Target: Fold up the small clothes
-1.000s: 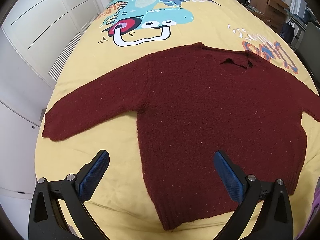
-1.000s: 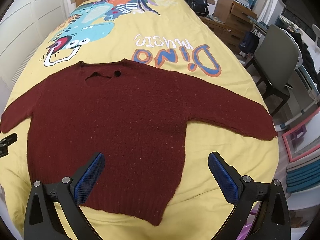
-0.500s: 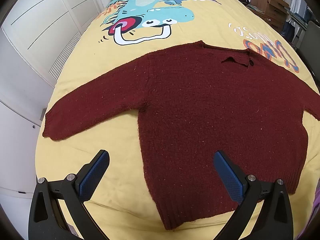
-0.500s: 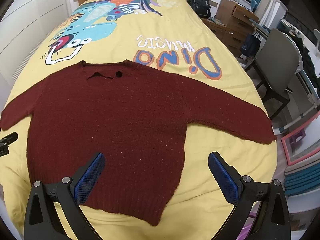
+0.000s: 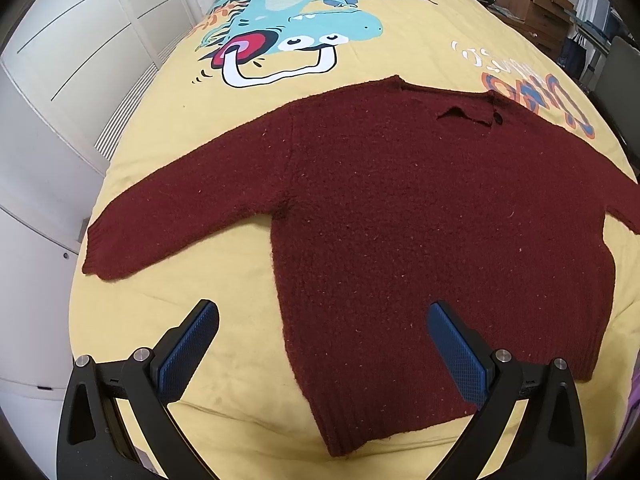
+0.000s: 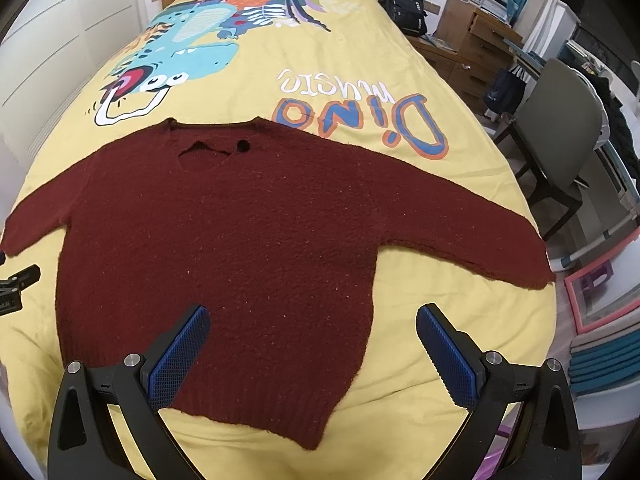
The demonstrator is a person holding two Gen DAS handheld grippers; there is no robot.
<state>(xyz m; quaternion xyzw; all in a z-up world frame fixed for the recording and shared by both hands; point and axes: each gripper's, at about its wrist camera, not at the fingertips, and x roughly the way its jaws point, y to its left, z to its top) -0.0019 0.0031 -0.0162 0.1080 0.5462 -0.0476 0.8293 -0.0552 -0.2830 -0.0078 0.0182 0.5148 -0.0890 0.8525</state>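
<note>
A dark red knitted sweater [image 5: 420, 216] lies flat on the yellow bed cover, sleeves spread to both sides, neck toward the headboard; it also shows in the right wrist view [image 6: 240, 240]. My left gripper [image 5: 322, 316] is open and empty, hovering over the sweater's lower left hem corner. My right gripper [image 6: 312, 320] is open and empty above the lower right part of the hem. The left sleeve cuff [image 5: 104, 256] lies near the bed's left edge, the right cuff [image 6: 532, 272] near the right edge. The left gripper's body [image 6: 16, 284] shows at the right wrist view's left edge.
The yellow bed cover [image 5: 200, 288] carries a dinosaur print [image 5: 296, 36] and "Dino music" lettering [image 6: 360, 112]. White cupboards [image 5: 60, 80] stand left of the bed. A grey chair [image 6: 560, 140], wooden drawers [image 6: 476, 40] and a black backpack [image 6: 404, 4] stand to the right.
Both views have crept slightly forward toward the sweater. The sweater has not moved and both grippers have stayed open.
</note>
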